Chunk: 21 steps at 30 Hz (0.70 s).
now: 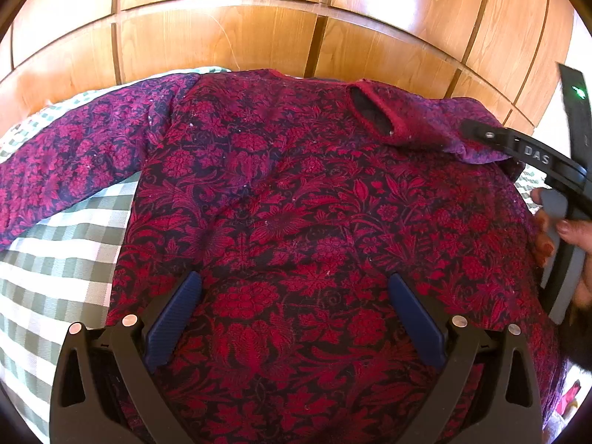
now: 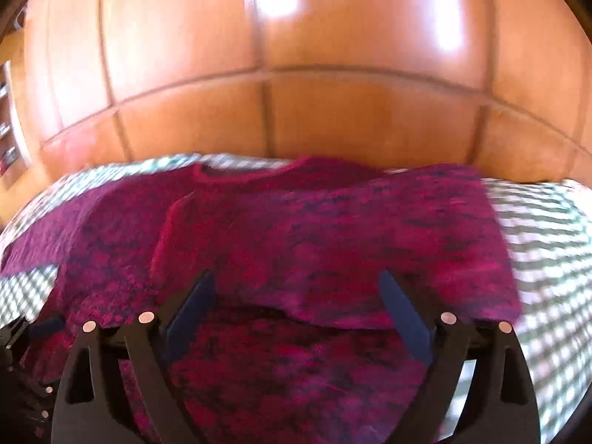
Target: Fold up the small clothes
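A small red and dark purple floral top [image 1: 296, 199] lies spread on a green-and-white checked cloth [image 1: 55, 259]. Its left sleeve [image 1: 74, 148] stretches out to the left; its right sleeve [image 1: 436, 122] is folded inward over the body. My left gripper [image 1: 296, 288] is open and empty, hovering over the lower body of the top. My right gripper [image 2: 298, 288] is open and empty above the folded sleeve [image 2: 333, 240]; this view is motion-blurred. The right gripper's body and the hand holding it show at the right edge of the left wrist view [image 1: 555, 185].
A glossy wooden panelled wall [image 1: 259, 37] stands right behind the surface, also filling the top of the right wrist view [image 2: 296, 74]. The checked cloth [image 2: 547, 259] extends to the right of the top.
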Each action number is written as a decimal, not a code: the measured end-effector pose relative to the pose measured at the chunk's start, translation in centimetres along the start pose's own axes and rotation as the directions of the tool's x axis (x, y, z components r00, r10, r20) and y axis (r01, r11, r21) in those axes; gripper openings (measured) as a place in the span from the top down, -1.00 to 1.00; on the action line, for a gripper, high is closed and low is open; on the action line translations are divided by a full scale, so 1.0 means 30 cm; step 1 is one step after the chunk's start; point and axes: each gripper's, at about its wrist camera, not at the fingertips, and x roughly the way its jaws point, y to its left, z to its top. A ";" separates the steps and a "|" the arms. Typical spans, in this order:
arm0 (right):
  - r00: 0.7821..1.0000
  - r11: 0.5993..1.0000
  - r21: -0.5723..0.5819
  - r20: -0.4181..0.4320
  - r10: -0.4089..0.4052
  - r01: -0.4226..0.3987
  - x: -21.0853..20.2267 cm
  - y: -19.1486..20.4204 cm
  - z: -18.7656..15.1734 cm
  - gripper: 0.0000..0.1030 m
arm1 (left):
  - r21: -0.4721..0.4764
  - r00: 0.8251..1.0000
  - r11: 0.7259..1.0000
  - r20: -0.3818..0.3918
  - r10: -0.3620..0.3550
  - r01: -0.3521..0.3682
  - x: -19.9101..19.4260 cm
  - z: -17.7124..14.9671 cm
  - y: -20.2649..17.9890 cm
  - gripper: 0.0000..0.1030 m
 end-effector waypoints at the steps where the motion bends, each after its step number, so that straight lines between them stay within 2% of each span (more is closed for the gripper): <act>1: 0.998 0.998 0.026 0.031 -0.059 0.058 -0.021 -0.017 -0.010 -0.92 | -0.002 1.000 1.000 -0.003 0.006 -0.006 -0.005 0.005 -0.002 -0.93; 3: 0.990 0.991 0.064 0.062 -0.125 0.121 -0.046 -0.041 -0.023 -0.95 | -0.005 1.000 1.000 -0.013 0.014 -0.014 -0.019 0.021 -0.012 -0.93; 6: 0.972 0.966 0.145 0.069 -0.225 0.214 -0.057 -0.097 -0.044 -0.95 | -0.062 0.997 0.996 0.032 -0.064 0.066 -0.088 0.077 -0.025 -0.93; 9: 0.955 0.920 0.272 0.018 -0.297 0.281 -0.050 -0.179 -0.063 -0.96 | -0.087 0.991 0.990 0.092 -0.100 0.108 -0.136 0.150 -0.053 -0.93; 11: 0.952 0.896 0.329 -0.026 -0.306 0.297 -0.066 -0.245 -0.082 -0.96 | -0.074 0.984 0.987 0.116 -0.135 0.144 -0.141 0.213 -0.087 -0.86; 12: 0.952 0.883 0.360 -0.047 -0.304 0.300 -0.061 -0.270 -0.088 -0.96 | -0.055 0.982 0.986 0.117 -0.148 0.155 -0.128 0.251 -0.115 -0.82; 14: 0.949 0.852 0.425 -0.067 -0.307 0.305 -0.067 -0.317 -0.109 -0.96 | -0.034 0.980 0.985 0.112 -0.164 0.169 -0.092 0.295 -0.150 -0.56; 16: 0.945 0.824 0.473 -0.060 -0.322 0.311 -0.088 -0.343 -0.124 -0.96 | -0.042 0.981 0.984 0.091 -0.170 0.175 -0.026 0.345 -0.170 -0.53; 19: 0.929 0.773 0.538 -0.058 -0.365 0.337 -0.132 -0.389 -0.151 -0.96 | -0.110 0.985 0.979 0.030 -0.168 0.170 0.092 0.408 -0.192 -0.53; 21: 0.934 0.746 0.585 -0.063 -0.351 0.320 -0.138 -0.423 -0.171 -0.96 | -0.163 0.979 0.967 -0.011 -0.202 0.198 0.161 0.437 -0.204 -0.53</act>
